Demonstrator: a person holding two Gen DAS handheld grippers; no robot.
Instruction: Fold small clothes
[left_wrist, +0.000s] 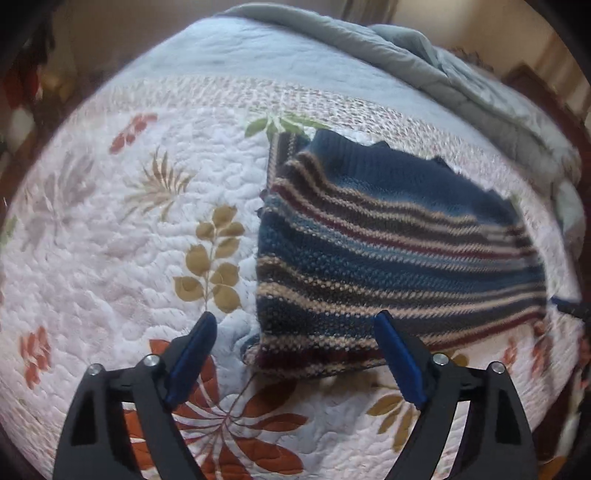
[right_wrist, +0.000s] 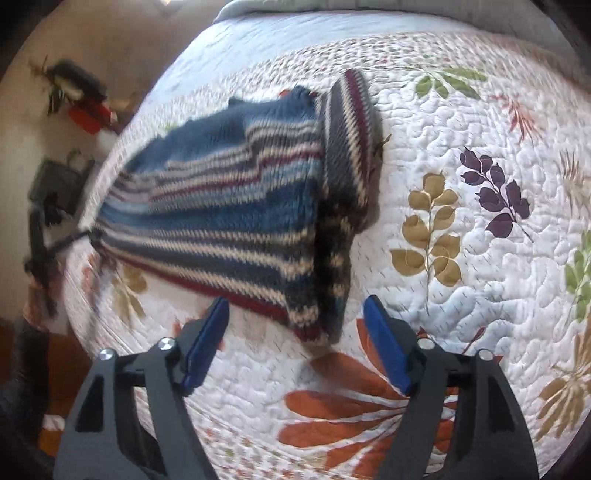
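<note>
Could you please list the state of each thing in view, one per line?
Striped knit sweater: folded, lying flat on the quilt, held by neither gripper.
Left gripper: open, nothing between its fingers.
Right gripper: open, above the sweater's near edge, not gripping it.
Floral quilt: spread flat.
Grey blanket: bunched at the far edge of the bed.
</note>
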